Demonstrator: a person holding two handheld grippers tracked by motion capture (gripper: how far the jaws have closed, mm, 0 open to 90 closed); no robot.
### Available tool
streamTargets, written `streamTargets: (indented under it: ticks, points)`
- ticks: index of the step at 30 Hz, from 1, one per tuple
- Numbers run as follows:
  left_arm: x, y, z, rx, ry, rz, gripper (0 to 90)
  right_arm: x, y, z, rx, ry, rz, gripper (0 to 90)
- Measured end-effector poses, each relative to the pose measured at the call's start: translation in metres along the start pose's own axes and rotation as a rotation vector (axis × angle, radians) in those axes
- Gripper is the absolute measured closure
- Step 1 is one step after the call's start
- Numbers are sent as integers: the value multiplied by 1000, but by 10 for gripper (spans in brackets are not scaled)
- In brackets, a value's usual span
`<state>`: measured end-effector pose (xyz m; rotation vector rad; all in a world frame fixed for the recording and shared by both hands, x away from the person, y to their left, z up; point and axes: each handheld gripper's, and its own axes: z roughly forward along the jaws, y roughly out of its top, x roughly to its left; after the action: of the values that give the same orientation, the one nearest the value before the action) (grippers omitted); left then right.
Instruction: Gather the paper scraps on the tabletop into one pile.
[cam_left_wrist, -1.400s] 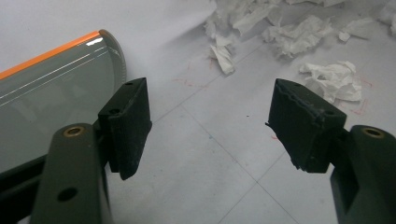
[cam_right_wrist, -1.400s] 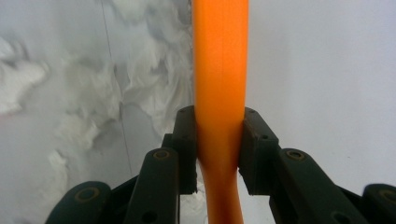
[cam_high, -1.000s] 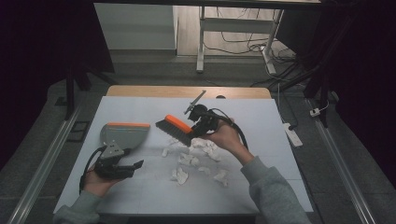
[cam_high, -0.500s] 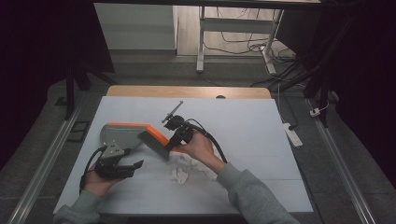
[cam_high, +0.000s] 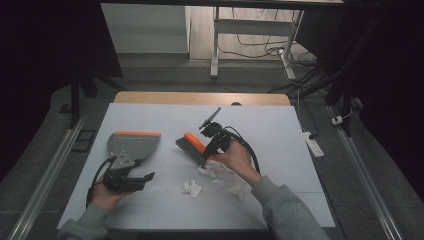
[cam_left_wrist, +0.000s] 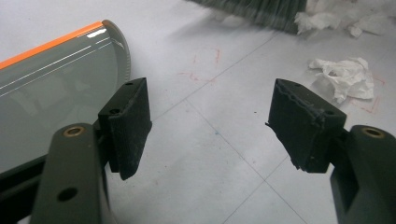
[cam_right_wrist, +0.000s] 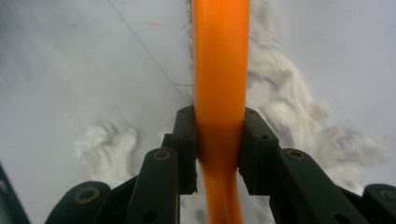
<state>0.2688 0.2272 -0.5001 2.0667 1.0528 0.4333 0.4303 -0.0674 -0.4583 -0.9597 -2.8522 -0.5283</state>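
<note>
A grey dustpan (cam_high: 132, 145) with an orange front edge lies on the white table at the left. My left gripper (cam_high: 146, 178) rests just in front of it, open; in the left gripper view (cam_left_wrist: 210, 126) only bare table lies between the pads, and the dustpan (cam_left_wrist: 56, 79) sits beside the left jaw. My right gripper (cam_high: 212, 145) is shut on the orange handle (cam_right_wrist: 220, 70) of a hand brush (cam_high: 192, 146), whose dark bristles touch the table right of the dustpan. Crumpled white paper scraps (cam_high: 192, 188) lie below the brush.
More paper scraps (cam_high: 235, 189) lie by the right forearm, and others (cam_left_wrist: 343, 77) show near the brush bristles (cam_left_wrist: 261, 9). A power strip (cam_high: 312, 144) lies at the table's right edge. The table top (cam_high: 150, 115) ends at a wooden strip at the back.
The right hand swung the brush left toward the dustpan, then back right and lower onto the table. The left hand and its gripper stayed still.
</note>
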Motion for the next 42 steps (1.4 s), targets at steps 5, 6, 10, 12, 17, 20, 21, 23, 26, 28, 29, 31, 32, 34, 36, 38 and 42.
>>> streamTargets:
  ticks: [5, 6, 10, 12, 17, 20, 21, 23, 26, 28, 29, 31, 32, 34, 36, 38, 42]
  points:
    - [0, 0, 1, 2, 0, 2, 300, 0, 0, -18, -101, 71, 10, 704]
    - [0, 0, 1, 2, -1, 2, 300, 1, 3, -22, -120, 68, 14, 704]
    - [0, 0, 1, 3, -1, 3, 300, 0, 17, -25, -158, 68, 24, 704]
    - [0, 0, 1, 2, -1, 3, 300, 0, 27, -20, -151, 67, 30, 704]
    - [0, 0, 1, 1, 0, 3, 300, -2, 49, 8, -114, 93, 68, 704]
    - [0, 0, 0, -1, 2, 6, 300, -1, 54, 24, -94, 100, 65, 704]
    - [0, -1, 0, -1, 2, 6, 300, -1, 54, 26, -88, 91, 64, 704]
    - [0, -1, 0, 0, 0, 8, 300, -6, 52, 25, -73, 64, 85, 704]
    - [0, -1, 0, 1, -4, 9, 300, -19, 42, 18, -55, 67, 128, 704]
    - [0, -1, 1, 3, -4, 10, 300, -25, 33, 11, -53, 56, 137, 704]
    - [0, 0, 2, 4, -5, 12, 300, -25, 29, 7, -58, 55, 141, 704]
    - [-1, 0, 3, 6, -6, 16, 300, -23, 23, -5, -87, 54, 128, 704]
    - [-1, 0, 3, 6, -7, 18, 300, -20, 21, -12, -111, 50, 99, 704]
    - [-1, 0, 2, 3, -5, 15, 300, -11, 18, -28, -158, 59, 69, 704]
    - [0, 0, 1, -1, -4, 11, 301, -3, 14, -40, -190, 74, 43, 704]
    - [1, -1, 0, -3, -3, 6, 301, 4, 9, -48, -200, 74, 12, 704]
    - [2, -1, -1, -8, 0, 0, 301, 18, -4, -52, -185, 96, -28, 704]
